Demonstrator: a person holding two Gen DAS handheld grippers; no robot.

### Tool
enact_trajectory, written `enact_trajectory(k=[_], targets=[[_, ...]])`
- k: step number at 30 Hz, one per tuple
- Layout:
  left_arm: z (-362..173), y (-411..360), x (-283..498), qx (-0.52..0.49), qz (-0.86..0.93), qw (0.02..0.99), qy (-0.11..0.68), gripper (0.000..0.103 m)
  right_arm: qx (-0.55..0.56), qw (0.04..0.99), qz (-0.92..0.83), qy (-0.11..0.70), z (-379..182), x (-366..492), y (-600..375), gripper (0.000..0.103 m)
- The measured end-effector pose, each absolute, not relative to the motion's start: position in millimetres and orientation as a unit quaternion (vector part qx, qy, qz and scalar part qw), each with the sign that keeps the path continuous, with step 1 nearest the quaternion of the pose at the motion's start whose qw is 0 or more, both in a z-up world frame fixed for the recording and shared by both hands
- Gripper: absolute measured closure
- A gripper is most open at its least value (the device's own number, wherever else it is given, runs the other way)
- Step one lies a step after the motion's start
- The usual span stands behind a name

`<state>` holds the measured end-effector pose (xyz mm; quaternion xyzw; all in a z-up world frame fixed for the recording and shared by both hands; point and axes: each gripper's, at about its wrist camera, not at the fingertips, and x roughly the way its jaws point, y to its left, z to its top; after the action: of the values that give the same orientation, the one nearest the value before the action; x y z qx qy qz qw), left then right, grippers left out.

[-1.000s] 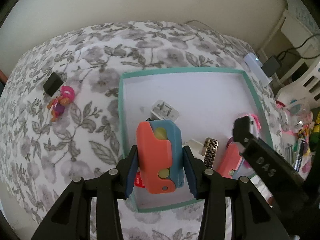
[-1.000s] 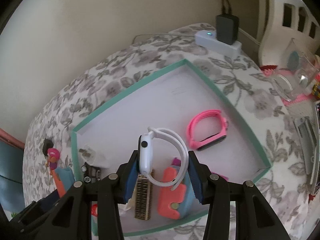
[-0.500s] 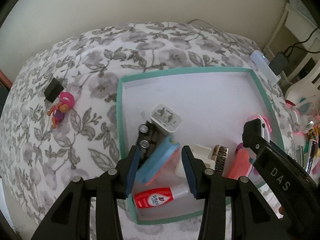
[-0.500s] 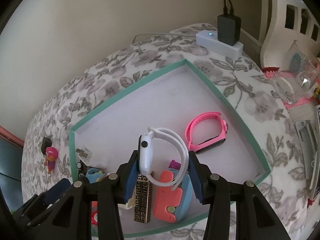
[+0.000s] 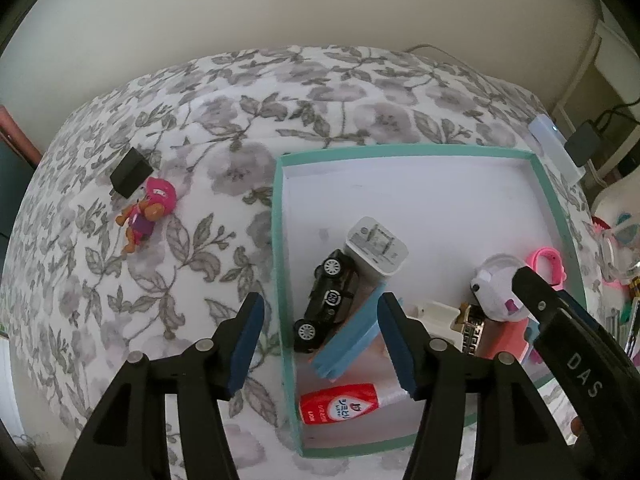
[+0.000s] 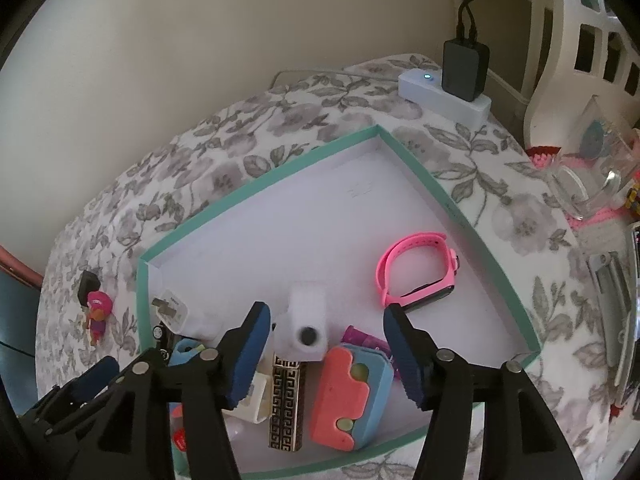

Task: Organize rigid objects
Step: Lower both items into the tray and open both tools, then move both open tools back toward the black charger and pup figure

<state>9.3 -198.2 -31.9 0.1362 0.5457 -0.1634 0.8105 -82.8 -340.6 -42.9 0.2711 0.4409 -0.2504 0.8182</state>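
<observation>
- My left gripper [image 5: 320, 344] is spread wide and holds nothing; it hangs over the near left corner of the teal-rimmed tray [image 5: 404, 151], one finger outside the wall, one inside.
- Between its fingers a blue-and-orange block [image 5: 348, 340] leans tilted against a black toy car [image 5: 328, 300], which touches a white charger plug [image 5: 376, 246].
- My right gripper [image 6: 326, 352] is also spread and empty; a white smartwatch [image 6: 304, 328] sits just ahead of the gap, looking loose in the tray, blurred.
- Beside it lie a gold-patterned bar [image 6: 286, 404], a second orange-and-blue block [image 6: 350, 396] and, a little apart, a pink wristband [image 6: 420, 272]; a red-labelled tube [image 5: 340, 402] rests at the near wall.
- I judge both drops finished, so this is the gap between placements.
- Two things remain outside the tray: a pink-hatted toy figure [image 5: 146, 212] and a small black cube [image 5: 130, 172], touching or nearly so. My next move is probably left, across the tray wall, keeping wide until I straddle the figure.
- The surface is a grey floral cloth [image 5: 200, 128], soft-looking, against a plain cream wall; a white power strip [image 6: 444, 96] with a black adapter sits at the far corner, with clutter to the right.
</observation>
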Motion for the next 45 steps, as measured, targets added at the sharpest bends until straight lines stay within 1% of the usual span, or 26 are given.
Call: enact_trajectory(k=[1,2,3,4,5,7,10,12,17,18,21,30,38,45], targets=[[-32,-197,10,0.135,-0.160,0.811,0.545,0.042,0.271,0.818,-0.251,0.441,-43,-83,-341,0.035],[-32,-196,11,0.135,-0.158,0.812,0.545,0.039,0.271,0.817,-0.251,0.442,-43,-83,-341,0.033],[-32,-195,12,0.135,-0.155,0.812,0.546,0.029,0.270,0.817,-0.252,0.442,-44,-83,-341,0.029],[-32,-193,14,0.134,-0.152,0.813,0.546,0.024,0.269,0.817,-0.254,0.443,-44,-82,-341,0.027],[-32,-192,15,0.133,-0.148,0.813,0.547,0.022,0.265,0.817,-0.256,0.443,-44,-82,-341,0.022],[-33,-189,18,0.130,-0.141,0.814,0.548,0.021,0.259,0.818,-0.259,0.443,-44,-81,-340,0.019],[-36,-184,22,0.130,-0.126,0.816,0.550,0.016,0.251,0.821,-0.261,0.442,-44,-80,-339,0.012],[-38,-181,24,0.130,-0.116,0.816,0.552,0.016,0.246,0.821,-0.262,0.443,-44,-80,-338,0.004],[-43,-170,32,0.120,-0.095,0.814,0.560,0.014,0.240,0.824,-0.262,0.442,-44,-79,-337,0.002],[-44,-168,33,0.117,-0.091,0.815,0.561,0.013,0.239,0.824,-0.263,0.442,-44,-78,-336,0.000],[-44,-160,39,0.105,-0.076,0.816,0.563,0.005,0.235,0.824,-0.264,0.442,-44,-78,-336,0.000],[-47,-135,55,0.077,-0.044,0.813,0.575,0.005,0.221,0.825,-0.260,0.450,-46,-74,-331,0.000],[-51,-122,65,0.074,-0.027,0.806,0.587,0.005,0.206,0.827,-0.255,0.456,-46,-67,-322,0.000],[-46,-96,81,0.066,0.000,0.809,0.584,0.005,0.189,0.845,-0.234,0.442,-29,-57,-301,0.000]])
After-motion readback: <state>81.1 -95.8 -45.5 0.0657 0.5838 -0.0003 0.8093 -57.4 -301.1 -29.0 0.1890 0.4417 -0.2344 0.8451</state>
